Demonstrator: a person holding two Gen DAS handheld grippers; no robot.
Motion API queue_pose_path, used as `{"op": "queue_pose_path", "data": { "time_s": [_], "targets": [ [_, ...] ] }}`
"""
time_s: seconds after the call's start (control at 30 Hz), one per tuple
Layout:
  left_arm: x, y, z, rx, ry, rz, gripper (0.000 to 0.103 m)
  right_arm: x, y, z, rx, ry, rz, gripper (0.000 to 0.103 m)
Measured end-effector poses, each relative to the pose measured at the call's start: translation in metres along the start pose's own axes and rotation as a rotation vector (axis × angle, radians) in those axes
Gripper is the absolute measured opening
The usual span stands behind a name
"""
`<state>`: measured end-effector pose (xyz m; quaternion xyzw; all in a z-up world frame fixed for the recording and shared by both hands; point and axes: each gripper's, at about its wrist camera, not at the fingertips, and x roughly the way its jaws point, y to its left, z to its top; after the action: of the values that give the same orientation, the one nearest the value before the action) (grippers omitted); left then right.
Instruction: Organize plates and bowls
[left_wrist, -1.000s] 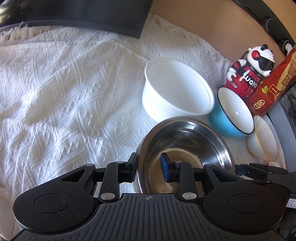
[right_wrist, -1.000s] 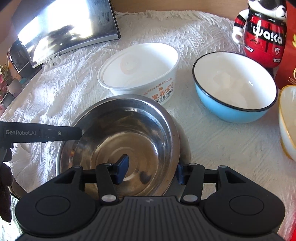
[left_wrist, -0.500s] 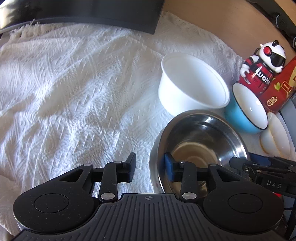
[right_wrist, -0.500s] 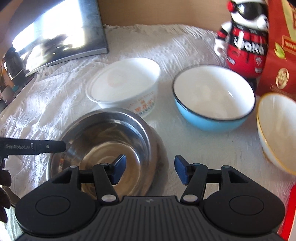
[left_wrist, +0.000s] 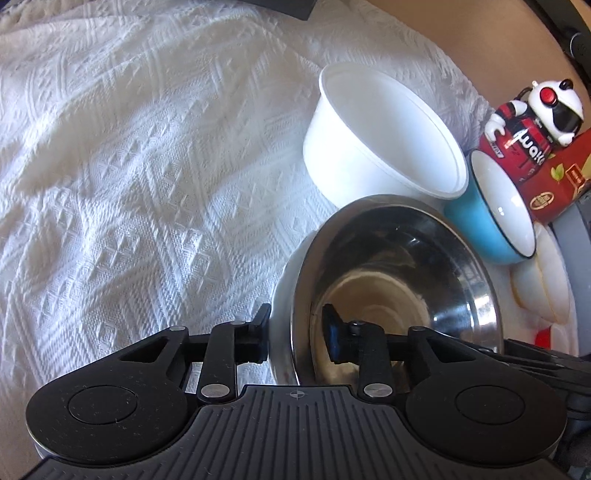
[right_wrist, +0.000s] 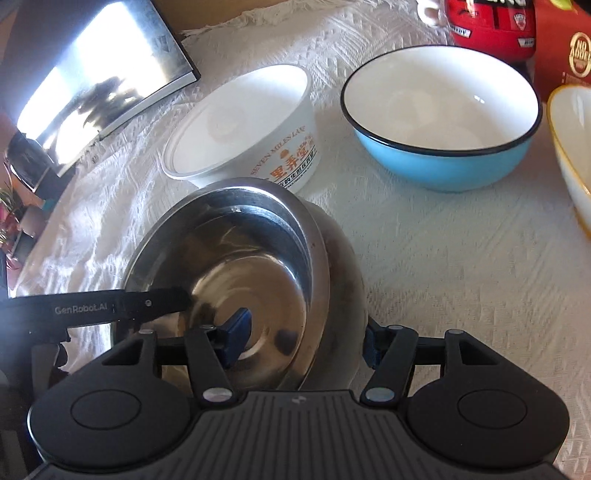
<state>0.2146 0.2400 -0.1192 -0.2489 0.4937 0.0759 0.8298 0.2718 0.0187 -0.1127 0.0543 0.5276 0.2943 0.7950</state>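
Note:
A steel bowl (left_wrist: 406, 266) sits tilted on the white cloth. My left gripper (left_wrist: 297, 334) straddles its near-left rim, one finger outside and the blue pad inside. Its jaws are closing and pinch the wall. In the right wrist view the steel bowl (right_wrist: 240, 258) fills the lower middle. My right gripper (right_wrist: 303, 339) stands open around the bowl's right wall, with the left pad over the bottom and the right pad against the outside. A finger of the left gripper (right_wrist: 110, 306) reaches in from the left. Behind stand a white paper bowl (right_wrist: 240, 122) and a blue bowl (right_wrist: 443, 110).
A cream bowl with a gold rim (right_wrist: 572, 147) lies at the right edge. A red and white toy figure (left_wrist: 528, 125) and a red box (left_wrist: 565, 177) stand behind the bowls. A dark glossy screen (right_wrist: 92, 81) leans at the back left. The patterned white cloth (left_wrist: 129, 184) spreads to the left.
The left jaws opened off the steel bowl's rim, then closed on it again. The right jaws widened, came off the rim and now straddle the bowl's right wall. Both grippers sank closer.

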Motion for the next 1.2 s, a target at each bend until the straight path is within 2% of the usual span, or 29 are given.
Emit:
{"op": "queue_pose_path", "data": {
  "time_s": [0.2, 0.33, 0.43, 0.63, 0.73, 0.87, 0.93, 0.97, 1.0, 1.07, 1.13, 1.2],
  "targets": [
    [-0.003, 0.011, 0.008, -0.042, 0.037, 0.003, 0.034, -0.005, 0.01, 0.001, 0.029, -0.003, 0.007, 0.061],
    [-0.01, 0.025, 0.011, -0.053, 0.028, 0.027, 0.035, -0.005, 0.02, 0.001, 0.021, 0.01, 0.045, 0.061],
    [-0.012, 0.034, 0.011, -0.064, 0.028, 0.016, 0.034, 0.001, 0.025, -0.002, 0.009, 0.037, 0.054, 0.061],
    [-0.014, 0.029, 0.007, -0.015, 0.017, 0.035, 0.034, 0.005, 0.021, -0.003, -0.001, 0.044, 0.044, 0.062],
    [-0.02, 0.021, 0.008, 0.026, -0.018, 0.064, 0.033, 0.004, 0.022, -0.005, -0.015, 0.047, 0.05, 0.062],
    [-0.042, 0.004, 0.017, 0.121, -0.108, 0.143, 0.034, -0.012, 0.025, -0.005, -0.075, -0.043, -0.008, 0.062],
    [-0.054, -0.007, 0.024, 0.154, -0.162, 0.151, 0.034, -0.031, 0.024, -0.005, -0.122, -0.128, -0.063, 0.073],
    [-0.059, -0.013, 0.028, 0.169, -0.189, 0.139, 0.034, -0.04, 0.023, -0.005, -0.141, -0.167, -0.092, 0.08],
    [-0.063, -0.019, 0.032, 0.181, -0.21, 0.112, 0.034, -0.05, 0.02, -0.007, -0.165, -0.207, -0.13, 0.081],
    [-0.067, -0.032, 0.038, 0.2, -0.225, 0.019, 0.034, -0.066, 0.013, -0.011, -0.215, -0.249, -0.226, 0.085],
    [-0.067, -0.048, 0.04, 0.222, -0.203, -0.097, 0.034, -0.08, 0.002, -0.016, -0.23, -0.255, -0.331, 0.087],
    [-0.058, -0.069, 0.039, 0.252, -0.158, -0.218, 0.034, -0.097, -0.016, -0.021, -0.186, -0.244, -0.407, 0.087]
  ]
}}
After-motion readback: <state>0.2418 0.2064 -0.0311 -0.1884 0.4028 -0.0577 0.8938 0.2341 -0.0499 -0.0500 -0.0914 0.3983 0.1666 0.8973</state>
